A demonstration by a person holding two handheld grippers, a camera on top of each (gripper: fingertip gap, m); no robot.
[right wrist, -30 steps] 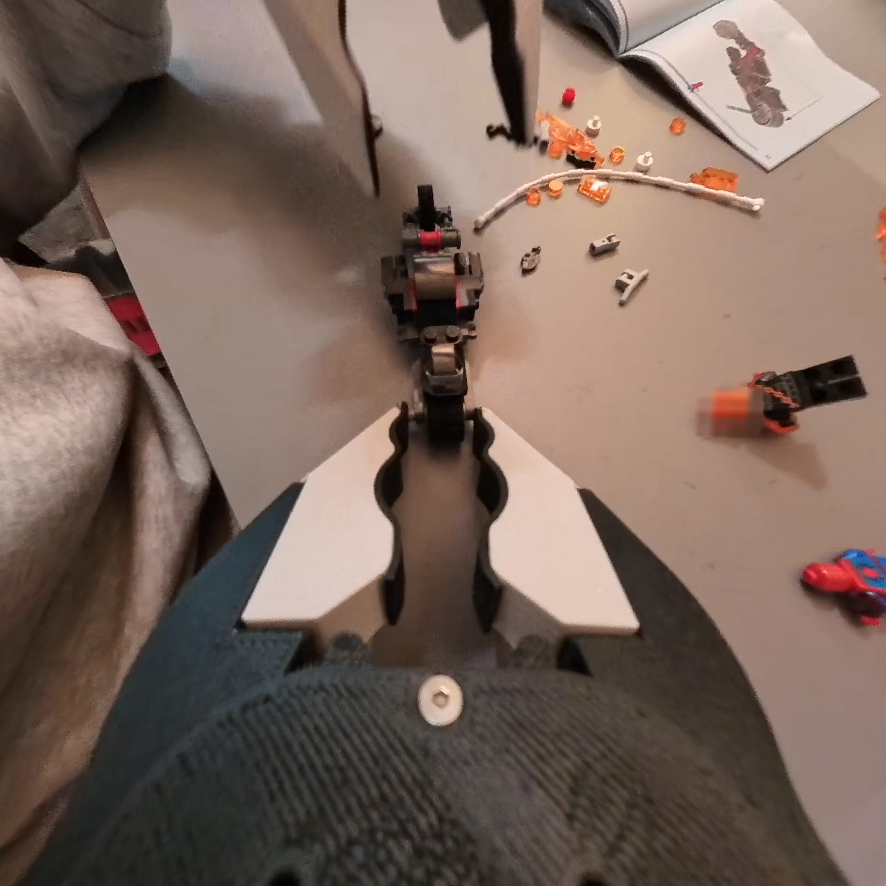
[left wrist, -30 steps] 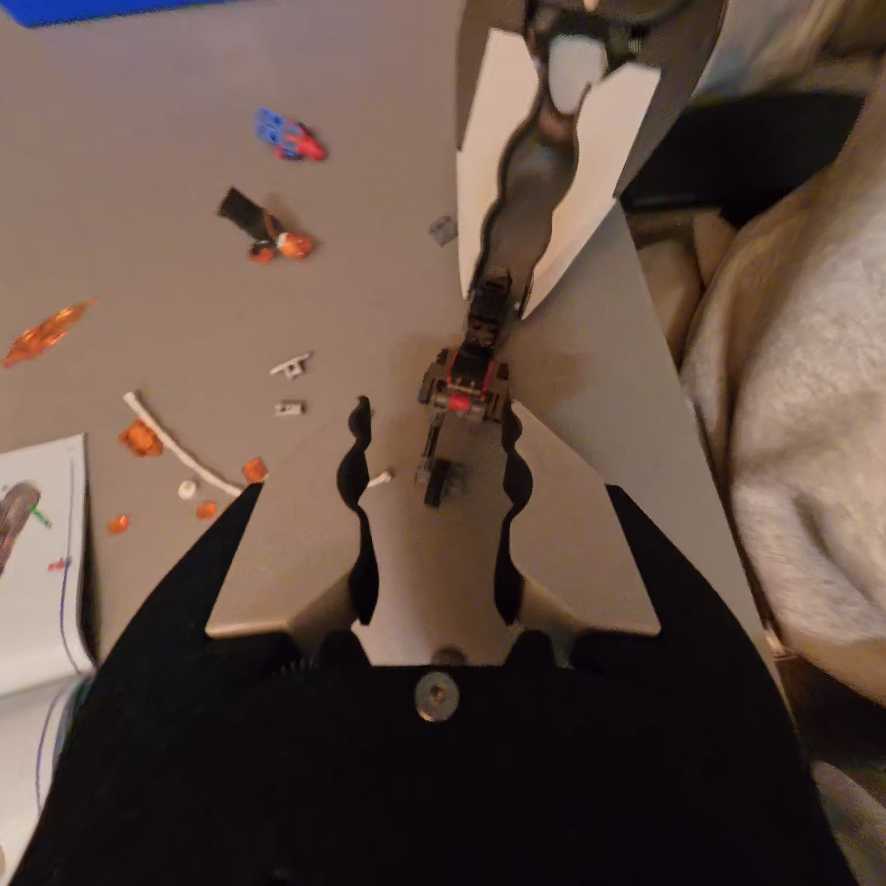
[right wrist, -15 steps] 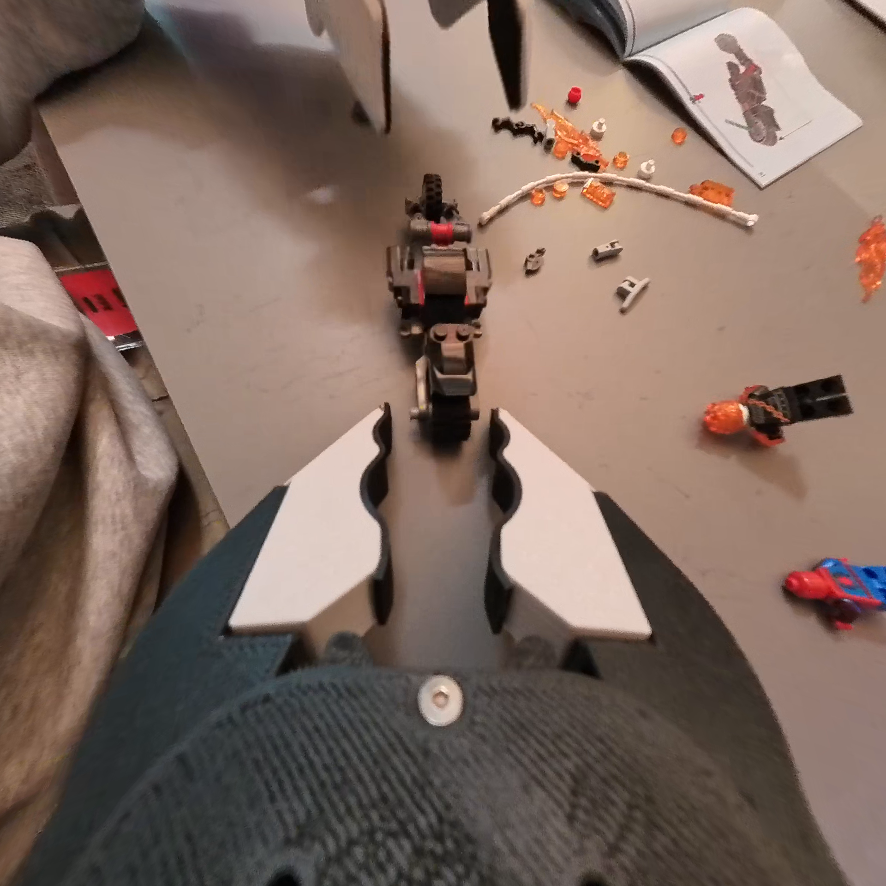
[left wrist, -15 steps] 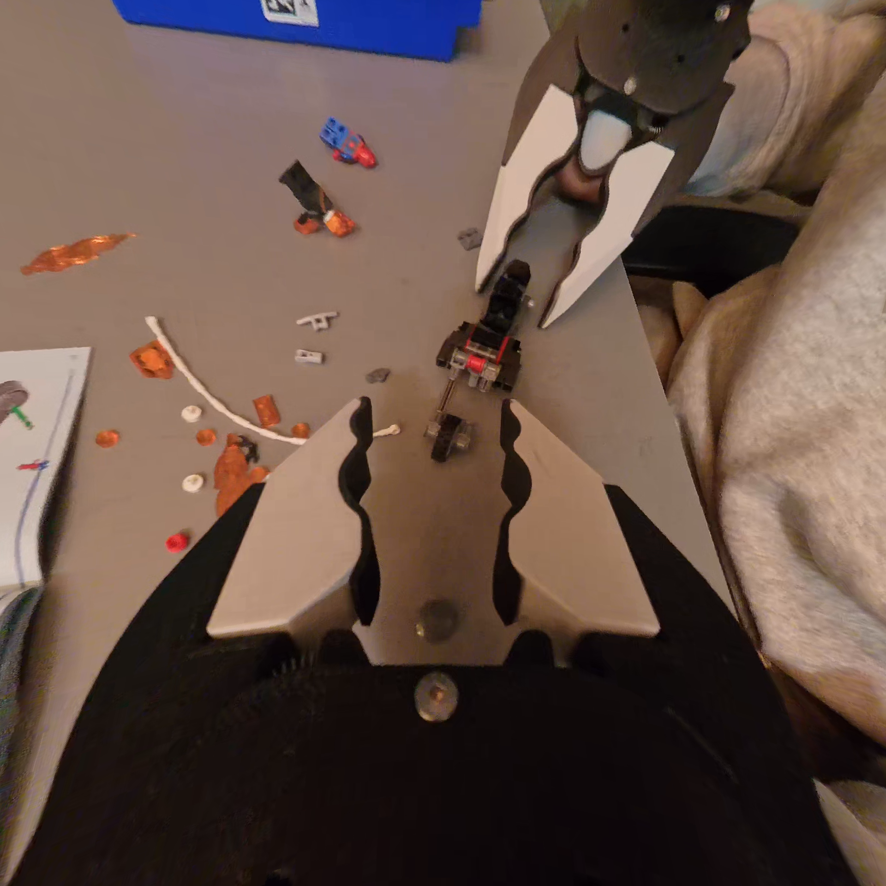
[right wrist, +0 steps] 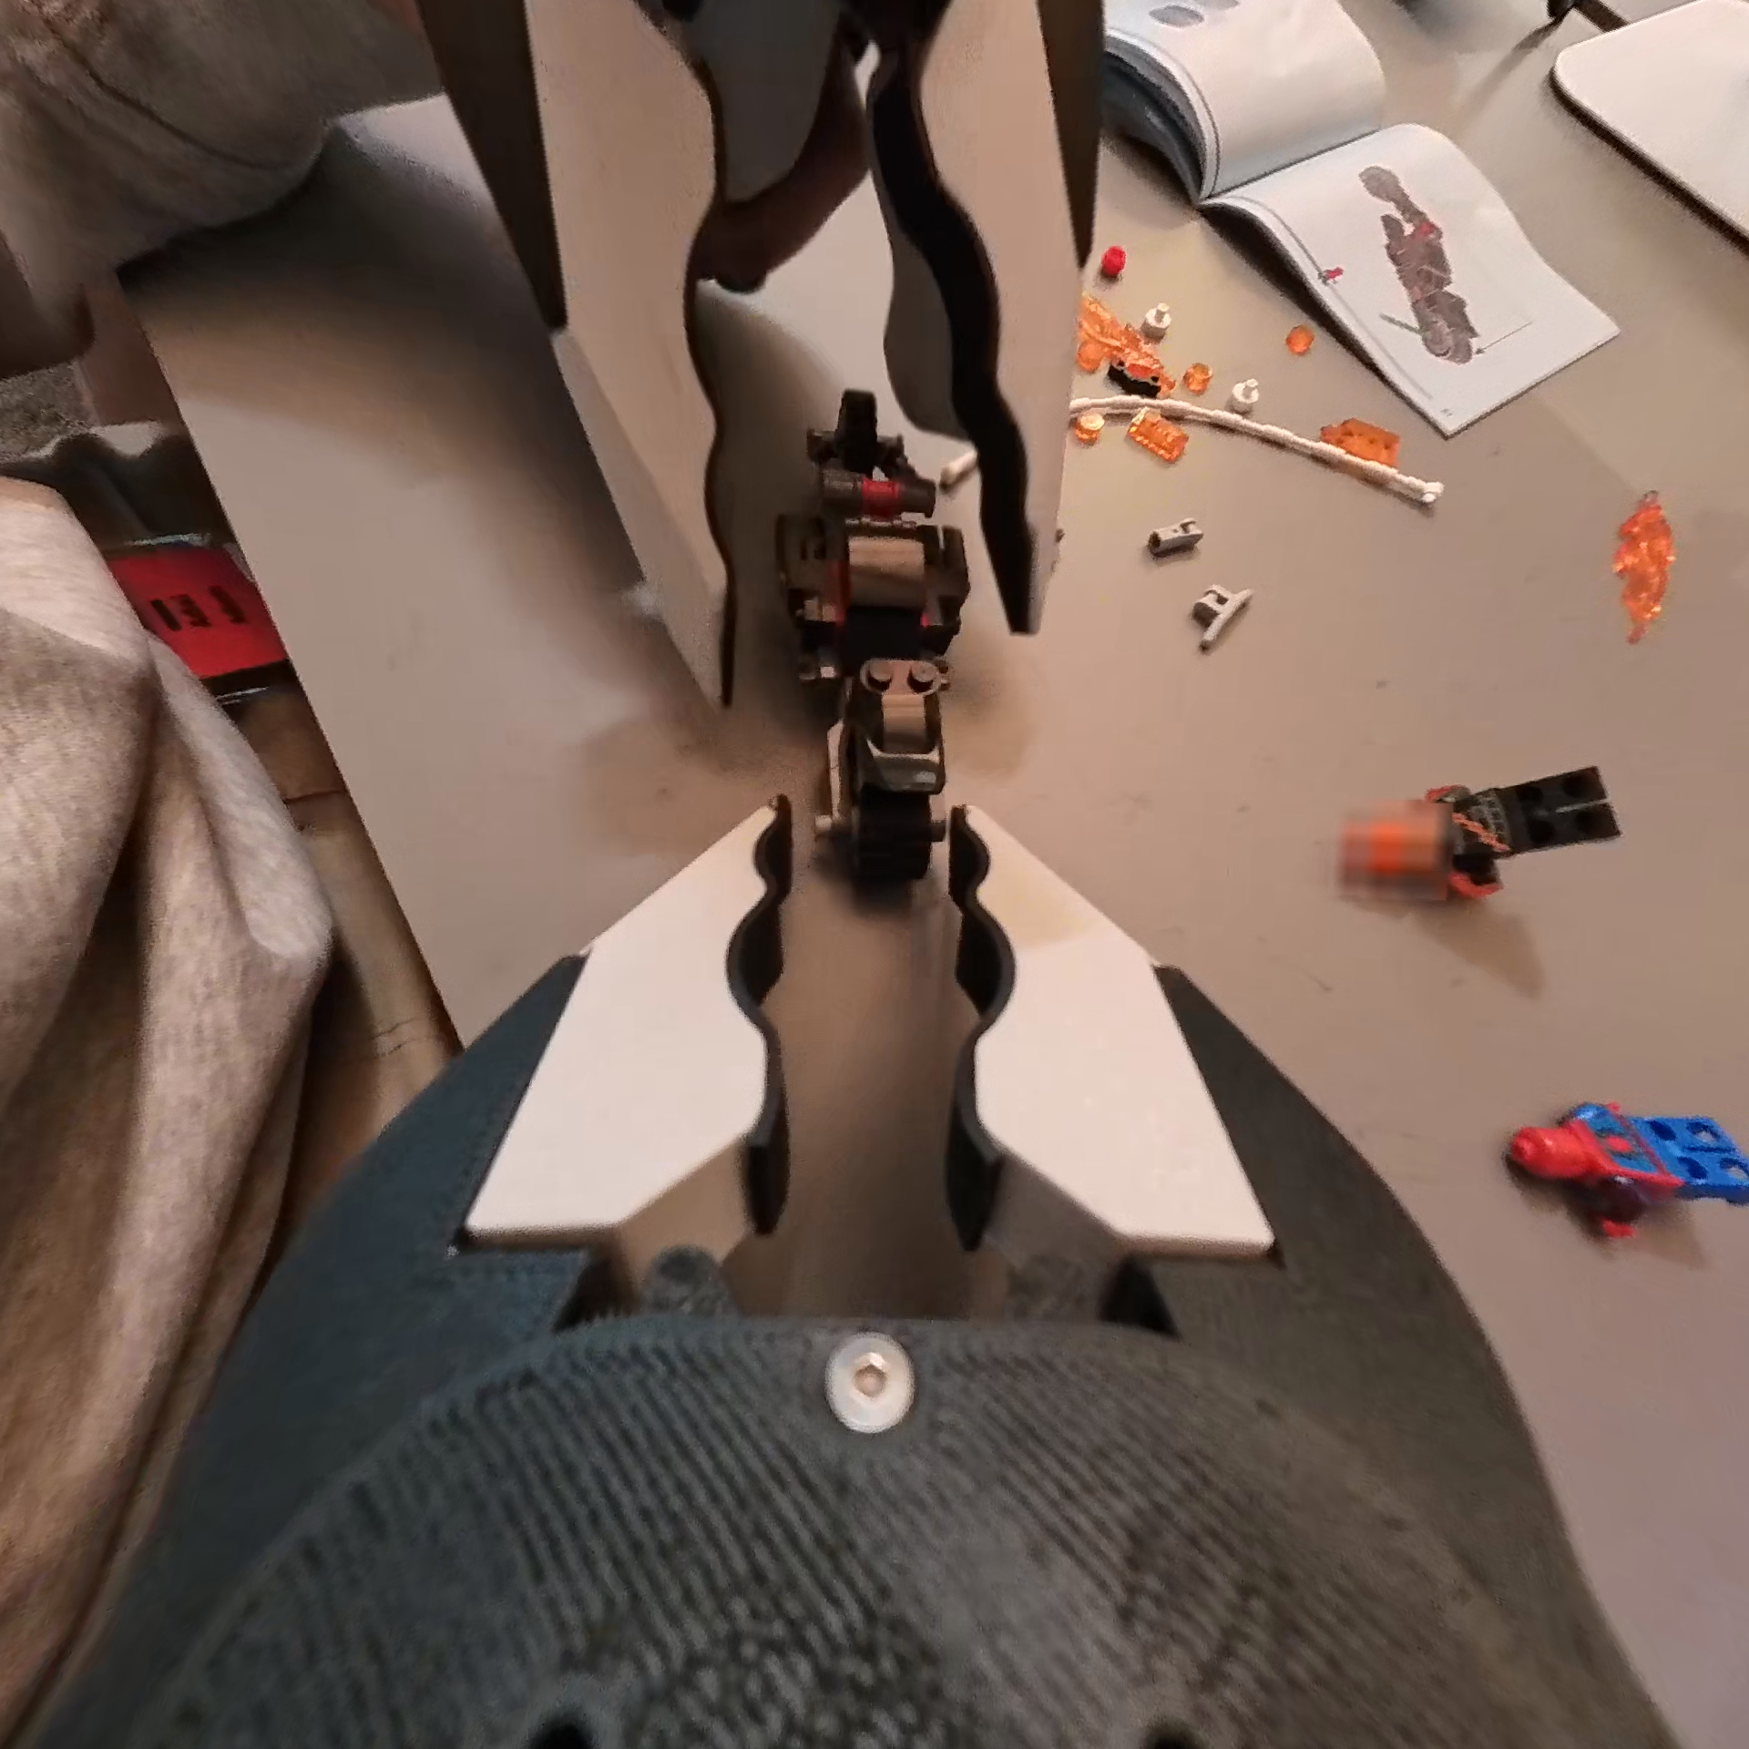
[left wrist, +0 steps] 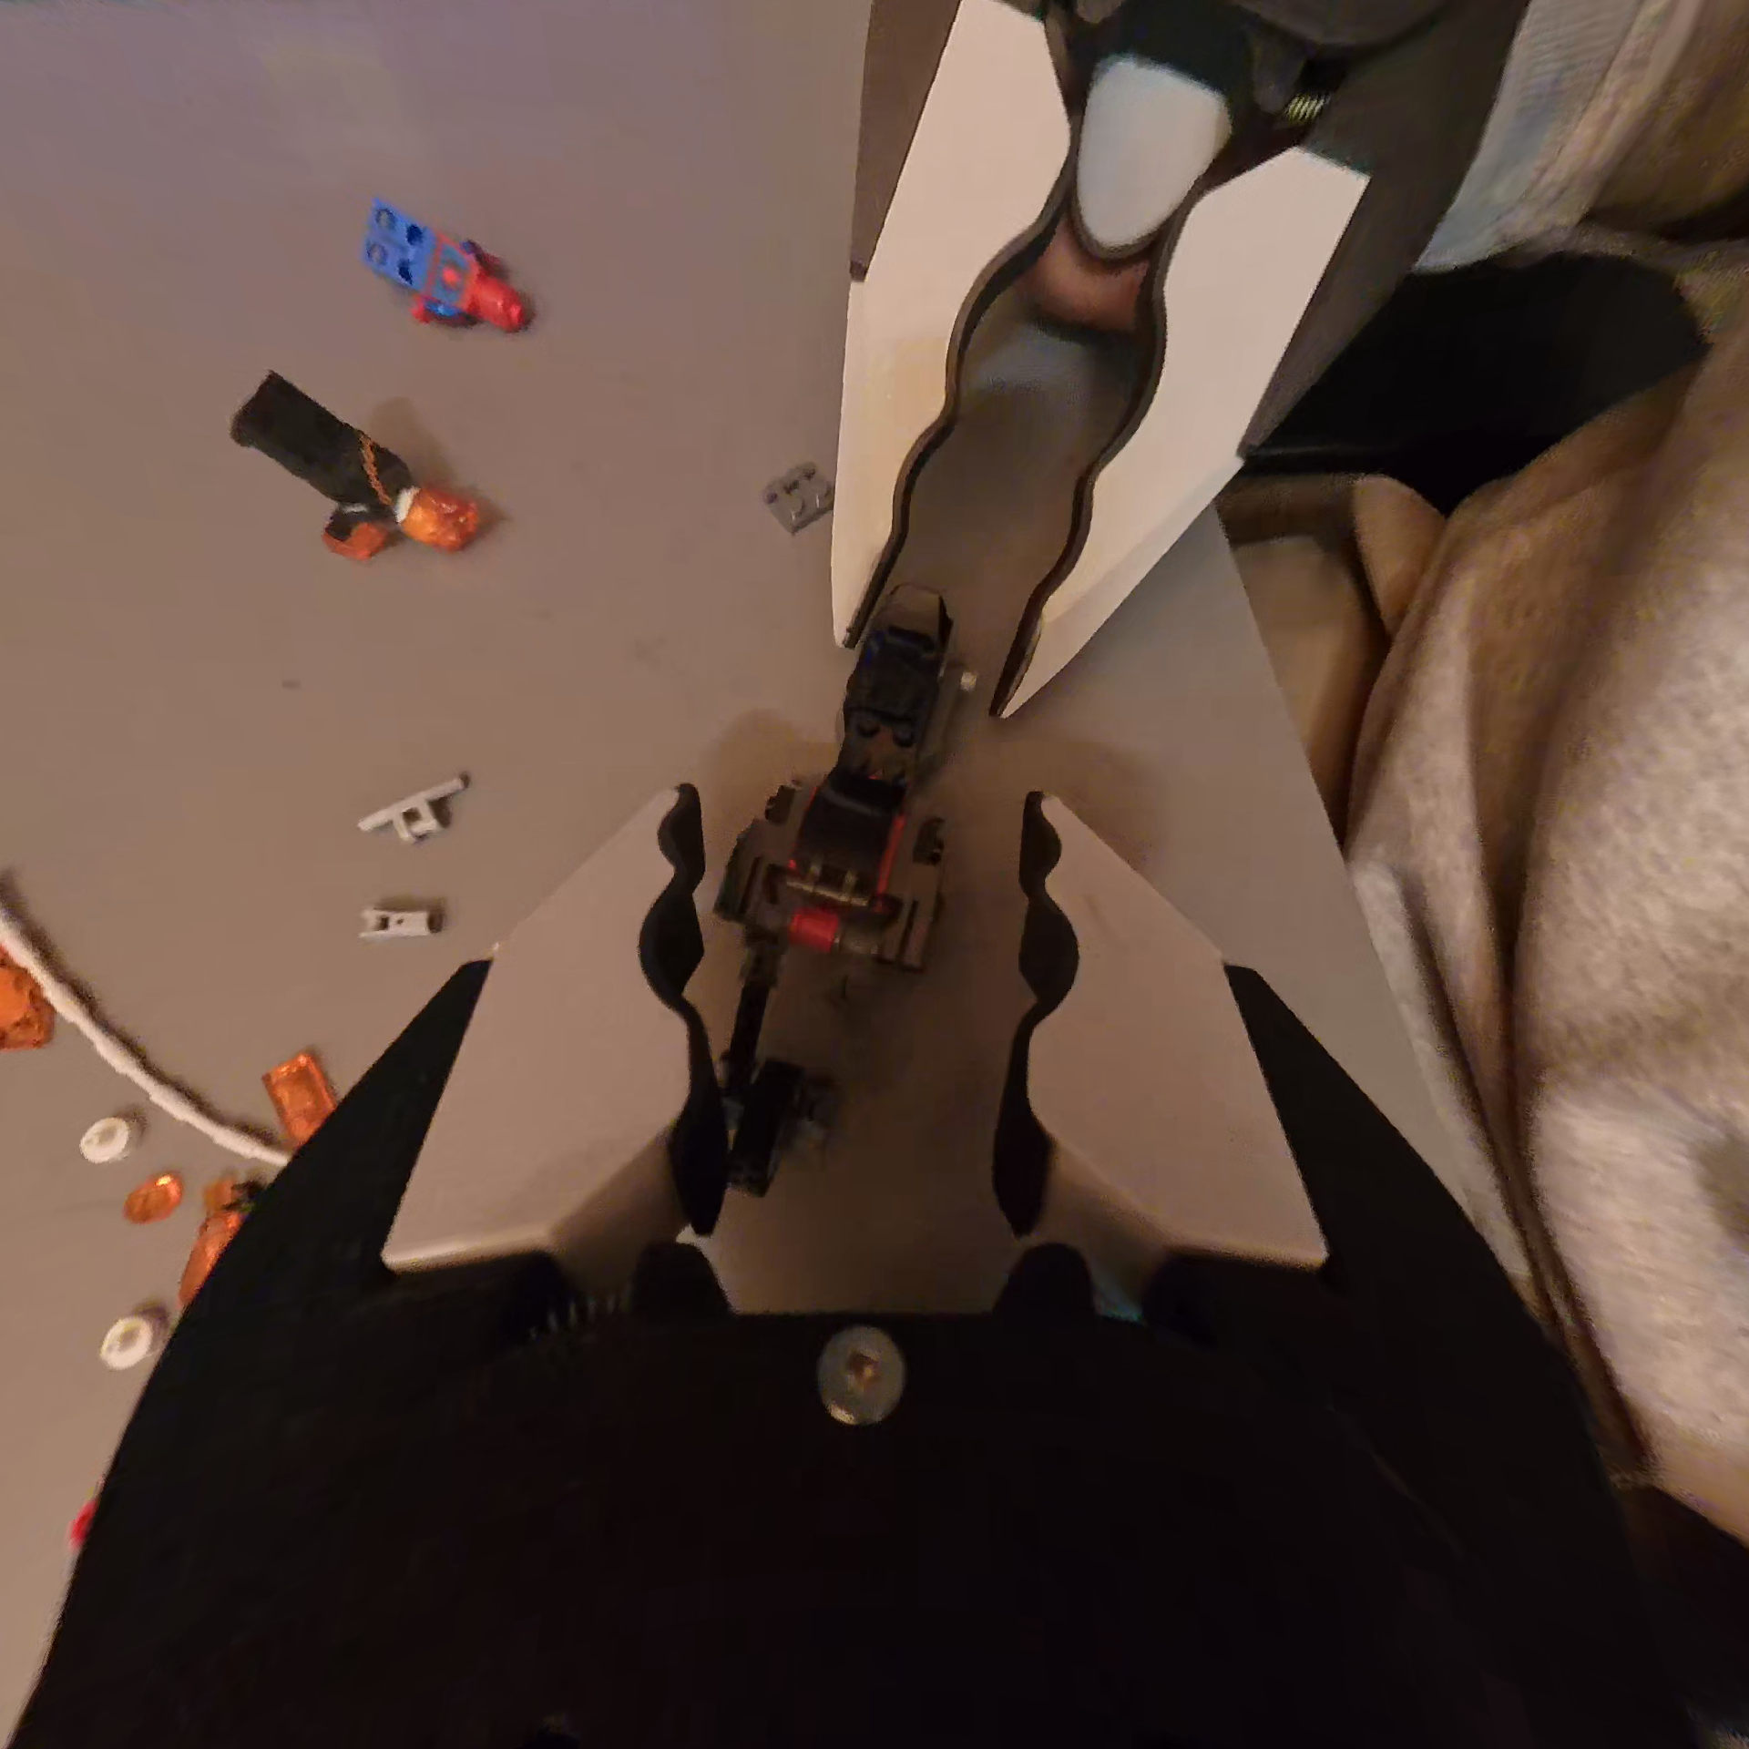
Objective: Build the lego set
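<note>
A black, grey and red lego motorcycle [left wrist: 833, 890] stands on the grey table [left wrist: 587, 284]. My left gripper [left wrist: 856, 804] is open, its fingers on either side of the bike's body and front wheel [left wrist: 771, 1121] without touching. My right gripper [right wrist: 866, 814] faces it from the opposite end. It is open but narrow, with its fingertips close on both sides of the rear wheel [right wrist: 885, 842]. In the left wrist view a small gap shows beside one right fingertip [left wrist: 1013, 691]. The left gripper's fingers [right wrist: 662, 379] also show in the right wrist view, flanking the bike [right wrist: 871, 568].
A black minifigure with an orange head [left wrist: 355, 478] and a red-blue minifigure [left wrist: 445, 274] lie to one side. Small grey parts [left wrist: 414, 809], orange pieces [right wrist: 1155, 431], a white string [right wrist: 1259, 431] and an open instruction booklet [right wrist: 1372, 218] lie nearby. The table edge and a person's light clothing [left wrist: 1514, 852] are close by.
My left gripper has moved forward, so its fingers now flank the bike's body. My right gripper has come closer and its jaws have narrowed around the rear wheel.
</note>
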